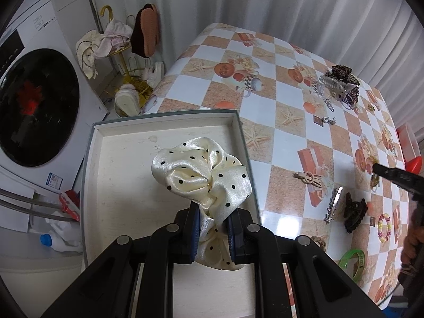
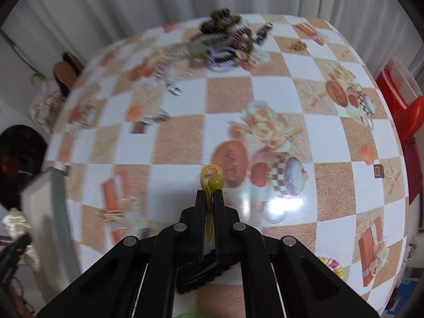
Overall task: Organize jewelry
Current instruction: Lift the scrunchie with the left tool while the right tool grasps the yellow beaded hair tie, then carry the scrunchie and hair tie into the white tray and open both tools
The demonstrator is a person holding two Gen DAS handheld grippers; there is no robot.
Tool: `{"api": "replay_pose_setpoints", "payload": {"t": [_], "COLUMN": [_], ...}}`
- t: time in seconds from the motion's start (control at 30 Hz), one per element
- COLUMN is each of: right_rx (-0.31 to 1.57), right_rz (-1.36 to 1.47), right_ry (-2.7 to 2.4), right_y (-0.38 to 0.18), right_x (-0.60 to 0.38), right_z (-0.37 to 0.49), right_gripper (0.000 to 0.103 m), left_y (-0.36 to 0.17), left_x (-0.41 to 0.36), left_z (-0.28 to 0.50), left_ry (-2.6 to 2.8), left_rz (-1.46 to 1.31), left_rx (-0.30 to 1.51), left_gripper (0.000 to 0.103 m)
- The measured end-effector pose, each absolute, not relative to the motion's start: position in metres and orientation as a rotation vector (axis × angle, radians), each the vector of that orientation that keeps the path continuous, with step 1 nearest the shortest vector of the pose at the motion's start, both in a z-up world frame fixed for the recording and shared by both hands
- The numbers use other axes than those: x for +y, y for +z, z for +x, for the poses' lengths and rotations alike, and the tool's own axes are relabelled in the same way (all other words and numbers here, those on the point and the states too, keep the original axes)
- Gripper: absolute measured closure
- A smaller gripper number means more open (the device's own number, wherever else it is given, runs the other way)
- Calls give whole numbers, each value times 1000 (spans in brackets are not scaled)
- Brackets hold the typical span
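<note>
Holding a cream satin scrunchie with black dots, the left claw is pinching a fold of the cloth near its lower edge, jaws nearly closed, while the rest of the fabric is puffing out above the white tray at the left edge of the checkered surface. The scrunchie is looking very light and soft; satin is likely slippery, so a bunched fold deep between the pads, as now, is probably a safer hold than a single thin layer. It is not fragile and should drop and settle wherever it is let go.

The right claw is standing shut on a yellow elastic hair tie with a small round bead, the thin cords running down between the jaws and the bead and loop sticking out just past the tips, above the surface. This piece seems almost weightless and limp; the cords are fine enough to slide out of a loose pinch, so gripping several strands together is the sensible place, and the hard bead is better left outside the pads, where it could roll.

Other pieces are waiting on the surface: a dark hair claw clip, a silver clip beside it, a green bangle, a bead bracelet, and a tangled pile far back.
</note>
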State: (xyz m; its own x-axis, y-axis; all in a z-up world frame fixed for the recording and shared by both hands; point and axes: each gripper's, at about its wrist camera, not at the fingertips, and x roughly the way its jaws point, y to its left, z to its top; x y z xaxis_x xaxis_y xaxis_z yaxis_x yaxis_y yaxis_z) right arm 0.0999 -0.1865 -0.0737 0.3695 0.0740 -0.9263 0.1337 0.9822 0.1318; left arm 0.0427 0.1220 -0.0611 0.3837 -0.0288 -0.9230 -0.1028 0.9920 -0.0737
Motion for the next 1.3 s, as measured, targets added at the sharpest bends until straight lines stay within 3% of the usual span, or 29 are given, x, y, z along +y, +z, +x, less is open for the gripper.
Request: {"api": "replay_pose_setpoints", "payload": {"t": [0.43, 0.8, 1.3], "right_rx": [1165, 1264, 1382], "right_rz": [284, 295, 209], "right_ry": [330, 502, 391], "right_y": [-33, -75, -133], "right_x": [-50, 61, 58], "right_z": [108, 125, 122], "right_gripper": [97, 97, 97], "left_y": [-67, -98, -126], "left_x": [177, 197, 194], "left_z": [40, 56, 63], "left_ry": [149, 187, 184], "left_rz": [-155, -102, -25], "left_rx": [1167, 1192, 1225], "left_gripper": [81, 81, 80]}}
